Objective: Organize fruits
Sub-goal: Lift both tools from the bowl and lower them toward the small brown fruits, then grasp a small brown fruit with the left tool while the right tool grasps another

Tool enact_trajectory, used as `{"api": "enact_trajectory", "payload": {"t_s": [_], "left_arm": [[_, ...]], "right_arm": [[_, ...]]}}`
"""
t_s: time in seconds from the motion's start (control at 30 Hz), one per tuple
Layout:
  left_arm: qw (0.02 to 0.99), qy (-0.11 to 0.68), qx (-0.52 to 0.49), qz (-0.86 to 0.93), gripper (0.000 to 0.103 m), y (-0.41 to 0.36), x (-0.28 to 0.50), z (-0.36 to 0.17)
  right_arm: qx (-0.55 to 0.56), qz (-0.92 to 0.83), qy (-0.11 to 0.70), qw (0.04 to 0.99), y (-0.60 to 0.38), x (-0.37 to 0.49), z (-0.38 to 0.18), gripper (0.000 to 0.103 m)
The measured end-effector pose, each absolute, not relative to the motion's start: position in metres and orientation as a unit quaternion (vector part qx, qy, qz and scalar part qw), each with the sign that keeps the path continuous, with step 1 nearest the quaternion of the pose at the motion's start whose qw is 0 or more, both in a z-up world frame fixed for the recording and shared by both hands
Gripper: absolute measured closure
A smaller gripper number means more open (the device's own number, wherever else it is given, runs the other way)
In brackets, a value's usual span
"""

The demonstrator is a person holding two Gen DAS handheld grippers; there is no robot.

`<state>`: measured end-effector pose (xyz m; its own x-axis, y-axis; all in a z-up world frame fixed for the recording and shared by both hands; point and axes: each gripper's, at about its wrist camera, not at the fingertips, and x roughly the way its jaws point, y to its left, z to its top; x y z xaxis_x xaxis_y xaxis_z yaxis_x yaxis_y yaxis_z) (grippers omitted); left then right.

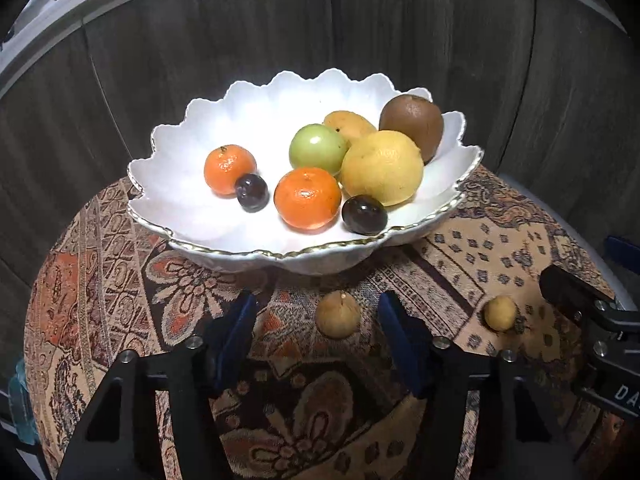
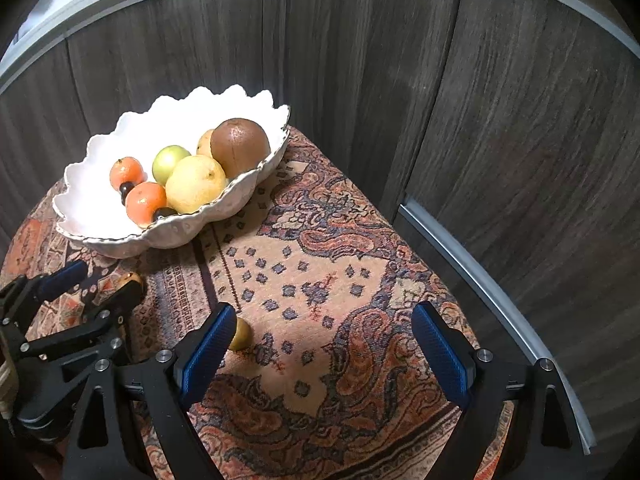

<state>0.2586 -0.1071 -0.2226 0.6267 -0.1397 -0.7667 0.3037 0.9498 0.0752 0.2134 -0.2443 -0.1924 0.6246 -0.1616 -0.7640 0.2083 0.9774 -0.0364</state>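
A white scalloped bowl with a gold rim holds two mandarins, a green fruit, a big yellow citrus, a brown kiwi and two dark plums. On the patterned cloth in front of it lies a small tan fruit, between the blue pads of my left gripper, with gaps on both sides. A second small yellow fruit sits half hidden behind the left finger of my right gripper, which stands open wide with only cloth between its pads.
The round table wears a patterned cloth that ends close to dark wood panels behind and to the right. A metal rail runs along the right edge. My left gripper shows in the right wrist view.
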Motion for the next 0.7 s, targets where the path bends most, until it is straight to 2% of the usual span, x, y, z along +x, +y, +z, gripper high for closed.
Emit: {"api": "enact_trajectory", "payload": {"t_s": [0.17, 0.33, 0.4, 0.7], "left_arm": [[0.890, 0.426, 0.098, -0.131, 0.060, -0.108, 0.265, -0.229], [0.886, 0.433, 0.097, -0.138, 0.067, -0.110, 0.266, -0.235], [0.882, 0.437, 0.097, -0.144, 0.076, -0.112, 0.267, -0.237], [0.881, 0.437, 0.103, -0.147, 0.077, -0.113, 0.262, -0.233]], "right_arm": [[0.036, -0.108, 0.433, 0.894, -0.244, 0.219, -0.197, 0.013], [0.034, -0.107, 0.435, 0.894, -0.242, 0.219, -0.199, 0.013], [0.033, -0.108, 0.435, 0.893, -0.242, 0.218, -0.199, 0.013], [0.038, -0.107, 0.433, 0.894, -0.245, 0.216, -0.195, 0.013]]}}
